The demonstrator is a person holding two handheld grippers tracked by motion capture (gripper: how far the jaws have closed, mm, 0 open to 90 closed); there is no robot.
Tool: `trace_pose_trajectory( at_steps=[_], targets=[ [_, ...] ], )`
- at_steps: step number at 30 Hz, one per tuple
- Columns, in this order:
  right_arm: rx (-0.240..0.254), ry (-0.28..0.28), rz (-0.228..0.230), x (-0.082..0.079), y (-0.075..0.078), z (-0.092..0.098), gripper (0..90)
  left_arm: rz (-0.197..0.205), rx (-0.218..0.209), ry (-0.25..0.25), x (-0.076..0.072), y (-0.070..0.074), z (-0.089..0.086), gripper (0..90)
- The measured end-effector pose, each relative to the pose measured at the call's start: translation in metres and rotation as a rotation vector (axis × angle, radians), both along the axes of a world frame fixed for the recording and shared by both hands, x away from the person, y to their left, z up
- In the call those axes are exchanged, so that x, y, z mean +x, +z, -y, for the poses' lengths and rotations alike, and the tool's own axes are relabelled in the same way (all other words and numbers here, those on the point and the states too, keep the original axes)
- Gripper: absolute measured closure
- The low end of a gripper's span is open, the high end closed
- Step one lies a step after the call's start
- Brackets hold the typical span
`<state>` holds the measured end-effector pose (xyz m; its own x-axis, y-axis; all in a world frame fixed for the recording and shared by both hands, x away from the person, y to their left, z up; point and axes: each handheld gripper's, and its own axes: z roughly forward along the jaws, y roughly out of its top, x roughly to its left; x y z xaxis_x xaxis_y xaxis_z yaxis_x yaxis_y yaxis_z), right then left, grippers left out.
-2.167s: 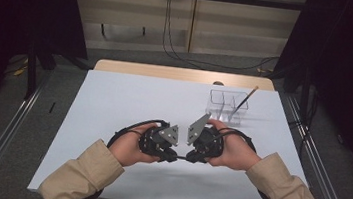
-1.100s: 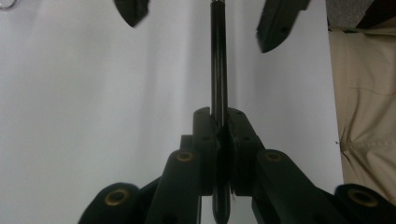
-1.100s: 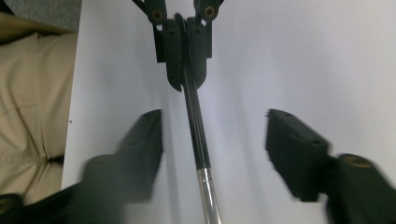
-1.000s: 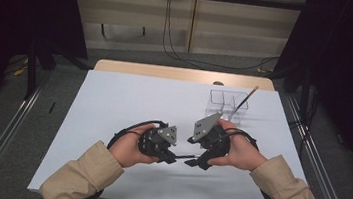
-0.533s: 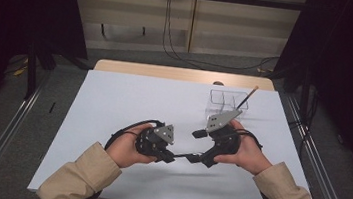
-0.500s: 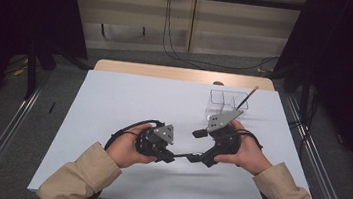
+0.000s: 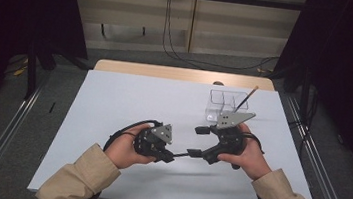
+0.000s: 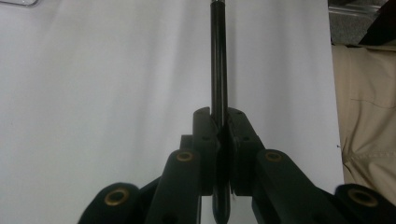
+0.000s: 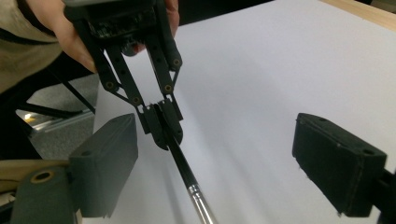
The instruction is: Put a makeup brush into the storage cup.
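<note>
A thin black brush [image 7: 181,155] with a metal ferrule lies level just above the white table [image 7: 130,94]. My left gripper [image 7: 174,155] is shut on its black handle [image 8: 218,60], which runs straight out between the pads [image 8: 205,128]. My right gripper [image 7: 196,141] faces the left one from the right and its jaws have just been opening. In the right gripper view the brush [image 9: 184,170] passes between the wide jaws of the right gripper [image 9: 215,149], nearer the left pad [image 9: 109,140], and touches neither. The left gripper [image 9: 161,123] grips it there.
A clear plastic organiser [image 7: 224,105] stands at the back right of the table with another brush [image 7: 246,97] leaning in it. The person's sleeves come in from the bottom edge. Metal rails run along both sides of the table.
The right gripper has drawn away to the right from the left one and its jaws have spread apart. The left hand has kept still with the brush in its jaws.
</note>
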<state>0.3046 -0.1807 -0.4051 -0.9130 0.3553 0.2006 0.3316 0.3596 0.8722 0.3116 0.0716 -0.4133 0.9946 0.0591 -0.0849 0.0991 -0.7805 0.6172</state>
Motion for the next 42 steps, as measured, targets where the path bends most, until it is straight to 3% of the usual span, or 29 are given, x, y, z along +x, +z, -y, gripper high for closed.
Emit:
trace_pose_trajectory(
  at_steps=[7,20,42],
  targets=[
    [0.06,-0.029,0.016,-0.001,-0.001,0.004,14.1,-0.002,-0.008,0.01,0.0,-0.001,-0.003,83.9],
    [0.074,-0.041,0.033,-0.001,-0.001,0.003,14.1,-0.006,-0.06,0.029,-0.001,-0.001,-0.01,83.9],
    [0.119,-0.049,0.034,-0.001,-0.001,0.002,14.5,-0.035,-0.242,0.107,0.001,-0.004,-0.024,83.9]
  ],
)
